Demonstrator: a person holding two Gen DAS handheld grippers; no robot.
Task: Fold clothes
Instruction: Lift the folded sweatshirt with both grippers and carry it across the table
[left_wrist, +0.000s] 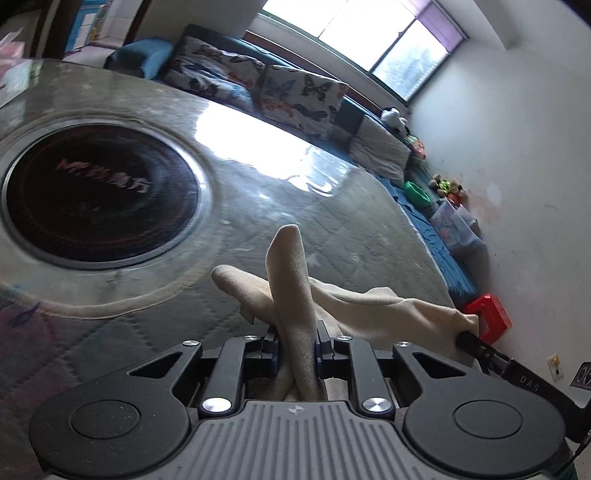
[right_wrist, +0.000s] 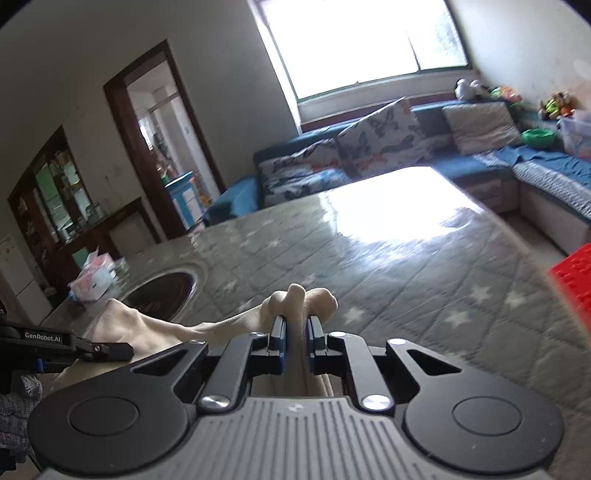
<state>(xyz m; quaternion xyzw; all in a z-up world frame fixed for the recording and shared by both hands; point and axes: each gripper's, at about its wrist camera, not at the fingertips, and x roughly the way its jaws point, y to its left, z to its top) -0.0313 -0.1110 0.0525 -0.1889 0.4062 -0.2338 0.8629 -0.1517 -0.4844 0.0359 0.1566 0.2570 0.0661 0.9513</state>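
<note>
One cream cloth (left_wrist: 332, 295) is stretched between the two grippers, lifted a little above the table (left_wrist: 332, 229); a bunched end of it pokes up past each pair of fingers. The table has a grey quilted cover with white stars under a shiny clear sheet; the window's light shines off it. A round black cooker plate (left_wrist: 99, 192) sits in the table, off to the left of the cloth; a pink and white packet (right_wrist: 92, 280) lies near the table's far left corner. Behind the table is a blue sofa (right_wrist: 480, 162) with butterfly cushions (left_wrist: 299, 96); soft toys (right_wrist: 554, 103) and a green bowl (right_wrist: 537, 136) are at its far end, and a red box (left_wrist: 489, 317) is down by the white wall. A big bright window (right_wrist: 362, 44) is above the sofa; a dark wooden doorway (right_wrist: 155, 147) is on the left.

Both grippers point forward and tip down toward the table. The left gripper (left_wrist: 295, 345) is squeezed almost closed on a thick fold of the cloth; the right gripper (right_wrist: 295, 332) is pinched nearly closed on the cloth's other end. In the left view the right gripper's tip shows at the far right, with the cloth running to it.
</note>
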